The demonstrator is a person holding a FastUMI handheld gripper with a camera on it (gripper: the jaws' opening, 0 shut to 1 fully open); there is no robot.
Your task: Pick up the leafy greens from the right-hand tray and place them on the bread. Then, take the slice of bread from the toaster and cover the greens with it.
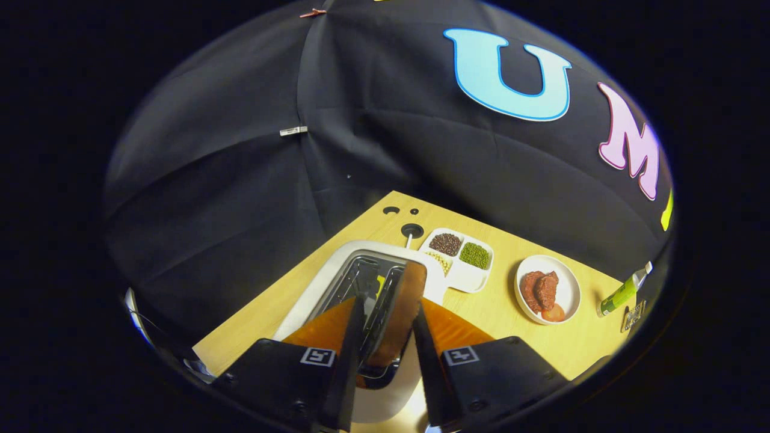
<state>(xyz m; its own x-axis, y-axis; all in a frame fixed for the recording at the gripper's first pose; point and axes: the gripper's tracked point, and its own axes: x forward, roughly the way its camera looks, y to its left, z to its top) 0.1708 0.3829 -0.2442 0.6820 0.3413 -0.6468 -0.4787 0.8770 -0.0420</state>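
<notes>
A white toaster (313,294) stands on the wooden table directly under my fingers, its two slots running away from me. A brown slice of bread (400,300) stands on edge above the slots, tilted, with its top past the fingertips. My gripper (388,310) is shut on the bread: the right finger (424,355) lies along its face. The left finger (352,349) meets it lower down, and a narrow gap shows the slot near the tip.
Just beyond the toaster is a white compartment tray (466,279) with brown, green and pale beans. To its right sits a white plate (568,282) with meat and a tomato slice, then a green bottle (622,291). Cable holes (412,229) mark the table's far corner.
</notes>
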